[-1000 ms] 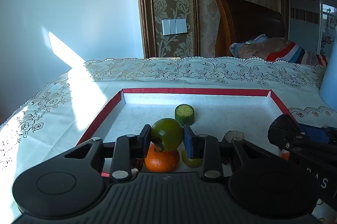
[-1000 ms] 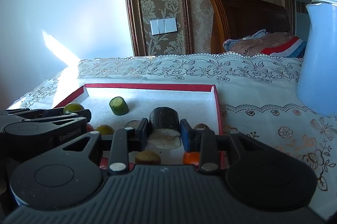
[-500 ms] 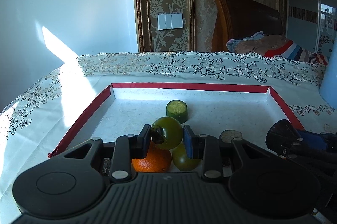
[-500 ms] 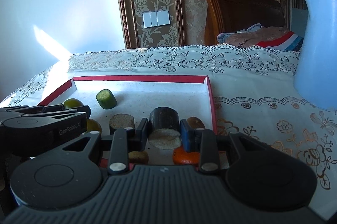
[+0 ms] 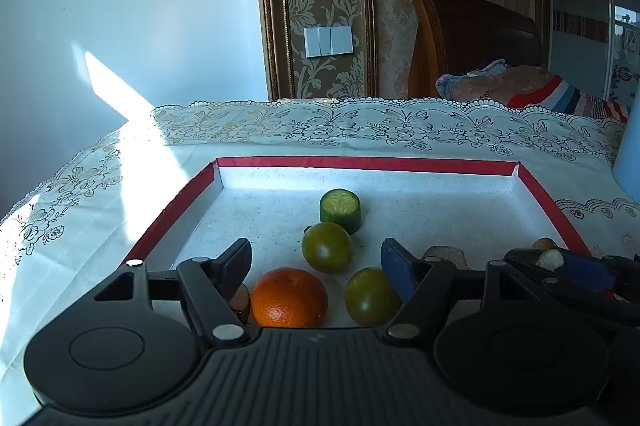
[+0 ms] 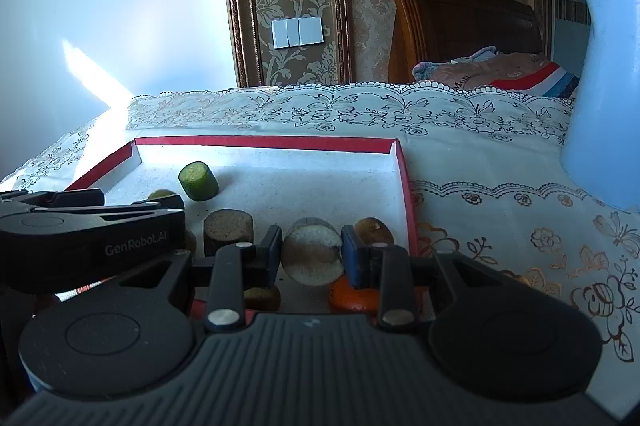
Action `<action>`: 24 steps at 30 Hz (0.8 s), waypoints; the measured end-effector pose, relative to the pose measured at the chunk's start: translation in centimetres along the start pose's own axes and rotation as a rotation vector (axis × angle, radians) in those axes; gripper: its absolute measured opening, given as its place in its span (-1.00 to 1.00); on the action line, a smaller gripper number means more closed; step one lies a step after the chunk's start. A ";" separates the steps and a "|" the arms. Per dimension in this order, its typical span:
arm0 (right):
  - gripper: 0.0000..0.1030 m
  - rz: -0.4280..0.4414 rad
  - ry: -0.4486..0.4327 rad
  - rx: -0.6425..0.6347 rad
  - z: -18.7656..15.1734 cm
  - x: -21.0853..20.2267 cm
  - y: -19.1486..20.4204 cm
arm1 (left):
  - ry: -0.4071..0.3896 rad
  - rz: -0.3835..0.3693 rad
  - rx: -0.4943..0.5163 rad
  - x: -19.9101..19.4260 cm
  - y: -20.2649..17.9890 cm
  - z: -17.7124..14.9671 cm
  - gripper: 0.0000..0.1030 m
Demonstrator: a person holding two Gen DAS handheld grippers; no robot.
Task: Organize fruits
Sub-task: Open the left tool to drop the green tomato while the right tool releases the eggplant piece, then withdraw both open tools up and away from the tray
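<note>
A red-rimmed tray point(image 5: 360, 163) with a white floor holds the fruits. My left gripper point(image 5: 316, 260) is open and empty. A green tomato point(image 5: 327, 247) lies on the tray floor between and just past its fingers. An orange point(image 5: 289, 298) and a second green tomato point(image 5: 370, 296) lie nearer. A cucumber piece point(image 5: 340, 205) stands farther back. My right gripper point(image 6: 312, 252) is shut on a pale-ended cylinder piece point(image 6: 313, 258), low over the tray's right part. The cucumber piece point(image 6: 198, 181) and the left gripper's side point(image 6: 92, 226) show in the right wrist view.
A brown cylinder piece point(image 6: 228, 228), a brown fruit point(image 6: 374, 226), a small orange point(image 6: 352, 296) and a small brown piece point(image 6: 262, 298) lie around my right gripper. A blue jug point(image 6: 608, 97) stands right of the tray on the lace tablecloth point(image 6: 500, 193).
My left gripper has opened and let go of the green tomato, which now rests on the tray floor. My right gripper, still holding the cylinder piece, has lowered toward the tray.
</note>
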State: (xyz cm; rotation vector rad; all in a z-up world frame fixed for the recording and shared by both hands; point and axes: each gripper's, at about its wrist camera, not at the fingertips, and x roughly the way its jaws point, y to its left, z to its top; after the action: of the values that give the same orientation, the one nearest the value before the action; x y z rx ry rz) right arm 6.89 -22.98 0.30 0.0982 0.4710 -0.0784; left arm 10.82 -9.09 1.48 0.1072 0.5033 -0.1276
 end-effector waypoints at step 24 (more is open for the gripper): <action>-0.27 -0.011 -0.049 0.052 -0.3 -1.8 -0.6 | 0.025 0.000 0.006 -0.3 0.1 -0.1 0.60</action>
State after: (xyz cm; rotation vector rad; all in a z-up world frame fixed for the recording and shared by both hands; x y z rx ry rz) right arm 5.07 -23.45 0.87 0.1443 0.4207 -0.1035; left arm 10.52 -8.94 1.54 0.1144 0.5282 -0.1277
